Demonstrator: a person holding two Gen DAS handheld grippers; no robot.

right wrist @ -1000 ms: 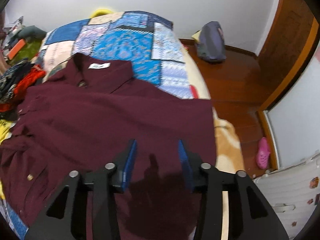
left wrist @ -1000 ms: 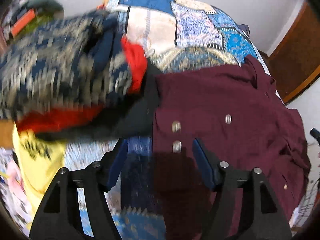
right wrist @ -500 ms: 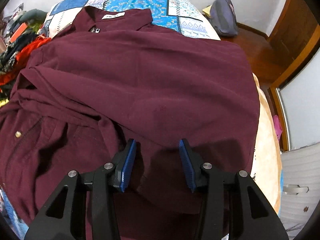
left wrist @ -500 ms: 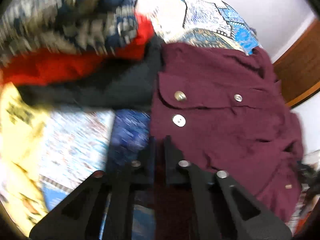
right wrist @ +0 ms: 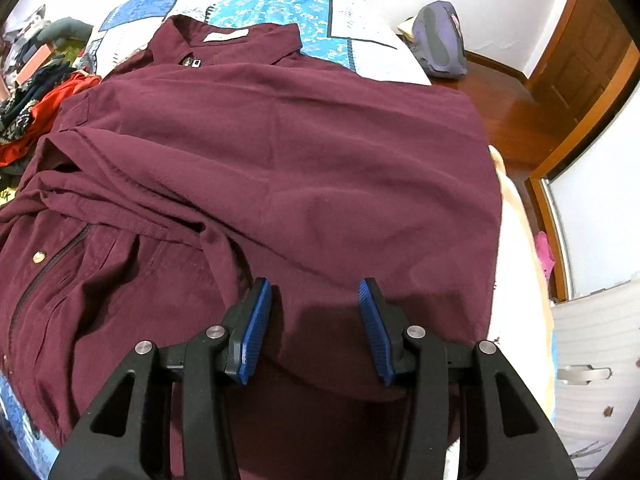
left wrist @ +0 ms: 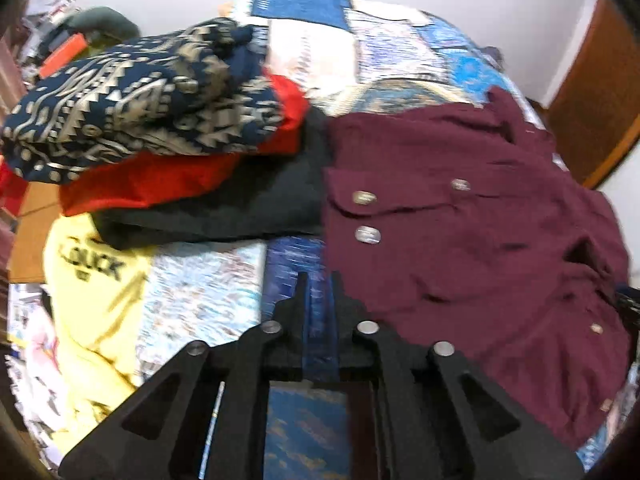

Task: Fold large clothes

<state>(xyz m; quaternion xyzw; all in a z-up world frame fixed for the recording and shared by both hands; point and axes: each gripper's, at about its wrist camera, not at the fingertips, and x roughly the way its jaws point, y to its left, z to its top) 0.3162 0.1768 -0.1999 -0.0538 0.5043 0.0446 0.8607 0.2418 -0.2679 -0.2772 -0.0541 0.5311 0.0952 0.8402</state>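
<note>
Right wrist view gives us the clearest reading of progress: the large maroon button-up shirt (right wrist: pixel 280 152) lies spread across the blue patchwork bedspread (right wrist: pixel 276 4), collar toward the far wall, its right edge straight, while its left side is bunched in loose creases with a sleeve doubled over the body. We judge the folding barely begun; no clean fold line shows yet, and the sleeves and body all remain to be brought in and squared.

Our right gripper (right wrist: pixel 316 320) points steeply down over the near hem of the shirt, its blue pads standing apart with cloth lying under and between them but nothing pinched.

From the left wrist view, our left gripper (left wrist: pixel 318 300) is tilted down at the shirt's left border. Its jaws have just been closing and then eased apart a little; they stand nearly together with only a narrow slit, and we cannot tell whether any cloth is caught there. Just beside the shirt sits a heap of patterned navy, red and black clothes (left wrist: pixel 160 128), with a yellow printed T-shirt (left wrist: pixel 92 280) nearer us, all unfolded.
</note>
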